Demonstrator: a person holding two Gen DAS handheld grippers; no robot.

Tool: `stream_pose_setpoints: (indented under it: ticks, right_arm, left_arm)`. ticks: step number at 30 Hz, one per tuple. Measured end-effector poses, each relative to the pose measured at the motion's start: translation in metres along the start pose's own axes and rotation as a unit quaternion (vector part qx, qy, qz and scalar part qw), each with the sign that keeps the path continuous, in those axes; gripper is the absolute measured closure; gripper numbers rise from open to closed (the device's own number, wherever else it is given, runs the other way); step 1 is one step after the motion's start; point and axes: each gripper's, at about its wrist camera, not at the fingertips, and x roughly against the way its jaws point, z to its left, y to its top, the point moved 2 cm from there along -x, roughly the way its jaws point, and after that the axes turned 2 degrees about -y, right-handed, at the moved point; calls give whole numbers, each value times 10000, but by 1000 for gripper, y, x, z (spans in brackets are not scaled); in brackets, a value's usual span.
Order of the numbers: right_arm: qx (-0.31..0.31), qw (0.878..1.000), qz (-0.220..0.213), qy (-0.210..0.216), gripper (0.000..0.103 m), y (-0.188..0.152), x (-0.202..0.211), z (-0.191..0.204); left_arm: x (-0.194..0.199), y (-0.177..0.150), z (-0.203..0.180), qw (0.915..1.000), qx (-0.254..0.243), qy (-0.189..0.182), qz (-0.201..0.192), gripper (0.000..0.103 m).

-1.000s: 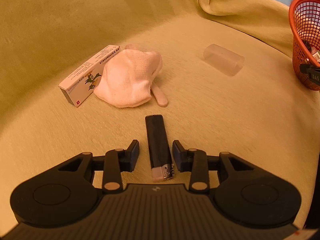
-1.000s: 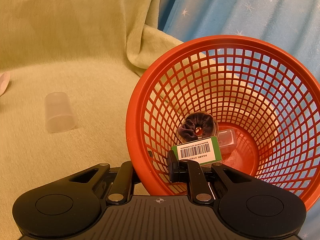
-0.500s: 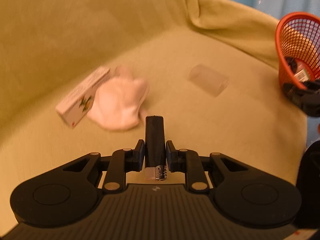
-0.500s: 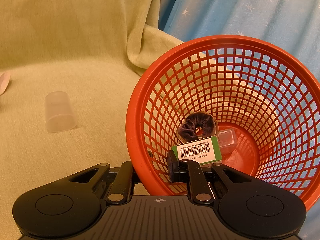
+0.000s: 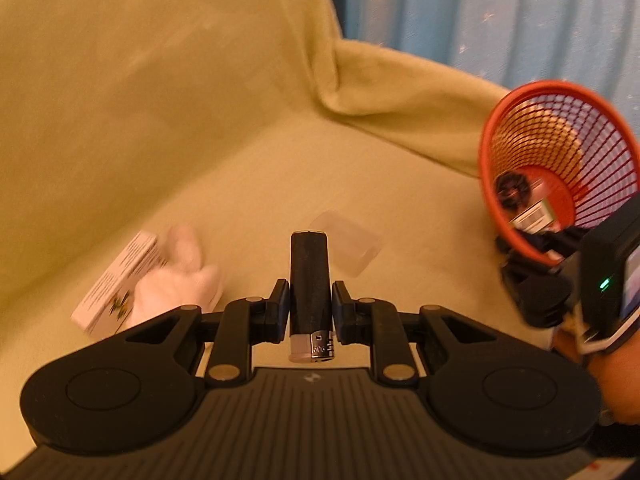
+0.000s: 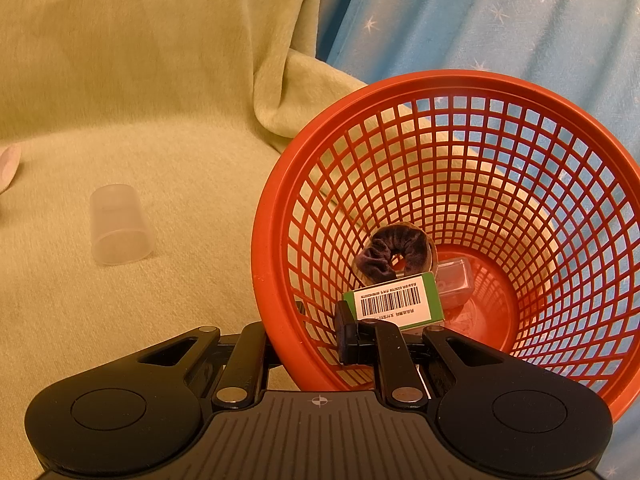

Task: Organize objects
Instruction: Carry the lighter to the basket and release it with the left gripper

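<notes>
Your left gripper (image 5: 310, 307) is clamped on the black plastic lighter (image 5: 309, 280), held above the green couch cover (image 5: 240, 184).
Your right gripper (image 6: 320, 332) pinches the tilted red mesh basket's (image 6: 500, 184) rim; inside sit a dark velvet scrunchie (image 6: 394, 254), a green barcode box (image 6: 398, 301) and a clear case (image 6: 454, 280).

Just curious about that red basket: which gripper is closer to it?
Right. The right gripper is clamped on the red basket's rim; the left gripper, holding a black lighter, is off beside it.
</notes>
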Motion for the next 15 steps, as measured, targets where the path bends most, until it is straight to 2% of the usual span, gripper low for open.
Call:
stream_pose_setpoints:
  ticks: [7, 15]
  right_arm:
    - [-7, 10000, -4, 6, 91, 0, 0, 0]
    - [-35, 10000, -13, 11, 91, 0, 1, -1]
  left_arm:
    - [5, 42, -41, 9954, -517, -783, -202, 85]
    - [-4, 97, -126, 9763, -1253, -1704, -458, 85]
